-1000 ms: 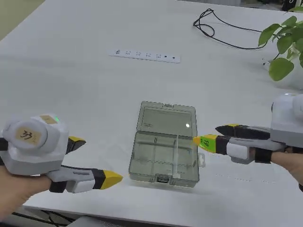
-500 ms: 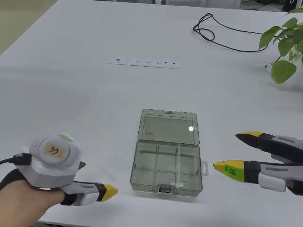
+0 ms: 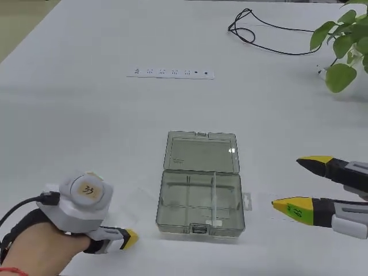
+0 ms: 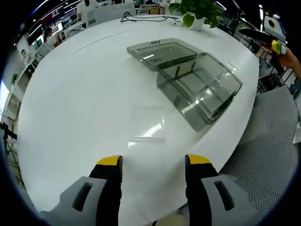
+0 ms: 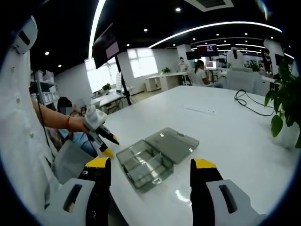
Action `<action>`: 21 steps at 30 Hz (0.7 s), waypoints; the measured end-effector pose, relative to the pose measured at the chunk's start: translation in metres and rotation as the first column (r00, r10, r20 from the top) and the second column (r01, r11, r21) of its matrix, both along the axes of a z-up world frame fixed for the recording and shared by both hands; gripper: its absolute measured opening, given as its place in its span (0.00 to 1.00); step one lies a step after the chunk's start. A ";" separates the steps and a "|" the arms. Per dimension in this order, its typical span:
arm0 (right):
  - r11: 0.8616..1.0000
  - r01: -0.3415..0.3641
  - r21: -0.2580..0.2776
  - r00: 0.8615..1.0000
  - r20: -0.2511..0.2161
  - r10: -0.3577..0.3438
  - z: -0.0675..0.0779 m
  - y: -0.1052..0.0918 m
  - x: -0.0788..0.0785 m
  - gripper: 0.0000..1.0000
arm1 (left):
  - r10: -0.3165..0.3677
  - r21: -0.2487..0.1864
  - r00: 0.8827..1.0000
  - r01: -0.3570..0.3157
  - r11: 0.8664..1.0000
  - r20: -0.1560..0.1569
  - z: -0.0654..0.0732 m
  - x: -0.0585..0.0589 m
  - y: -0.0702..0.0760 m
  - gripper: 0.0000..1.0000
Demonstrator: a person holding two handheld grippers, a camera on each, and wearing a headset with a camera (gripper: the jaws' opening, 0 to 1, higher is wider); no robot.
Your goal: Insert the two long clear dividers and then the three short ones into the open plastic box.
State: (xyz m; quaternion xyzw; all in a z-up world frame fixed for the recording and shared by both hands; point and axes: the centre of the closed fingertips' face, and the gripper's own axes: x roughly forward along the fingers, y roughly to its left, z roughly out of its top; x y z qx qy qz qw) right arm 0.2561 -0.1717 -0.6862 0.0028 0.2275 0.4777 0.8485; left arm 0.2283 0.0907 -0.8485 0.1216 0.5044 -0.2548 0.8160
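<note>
Both grippers have drawn back from the box [image 3: 163,198] since the earlier frames. The right gripper [image 3: 287,182], formerly at the box's right wall, now hangs well apart from it, and the left gripper [image 4: 153,160] sits lower, near the table edge. Each has its jaws spread wide with nothing between them.

The box stands open on the table [image 3: 86,126], with its lid [image 3: 201,154] laid flat behind it. One upright divider [image 3: 214,194] runs front to back, right of centre. Faint cross lines suggest others, but their number cannot be told. In the left gripper view a faint clear strip [image 4: 148,139] lies flat on the table between the jaws and the box — probably the next divider.

Suggested procedure: lower the left jaws over the strip, pinch it near mid-length and raise it on edge. Align both ends with opposing slots before pressing, then push straight down. Steady the box with the right gripper — so light a box will likely slide.
</note>
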 end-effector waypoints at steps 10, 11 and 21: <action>0.999 0.030 0.030 1.000 0.005 -0.030 0.003 -0.003 0.001 0.68 | -0.012 0.069 1.000 0.012 0.998 0.001 -0.003 0.002 0.004 0.48; 0.999 0.032 0.030 0.999 0.006 -0.032 0.003 -0.003 0.001 0.68 | -0.008 0.071 1.000 0.008 0.997 -0.001 -0.003 0.002 0.004 0.48; 0.998 0.044 0.037 0.999 0.013 -0.045 0.005 -0.003 0.002 0.66 | -0.003 0.102 0.999 0.008 0.995 -0.053 -0.004 0.002 0.004 0.48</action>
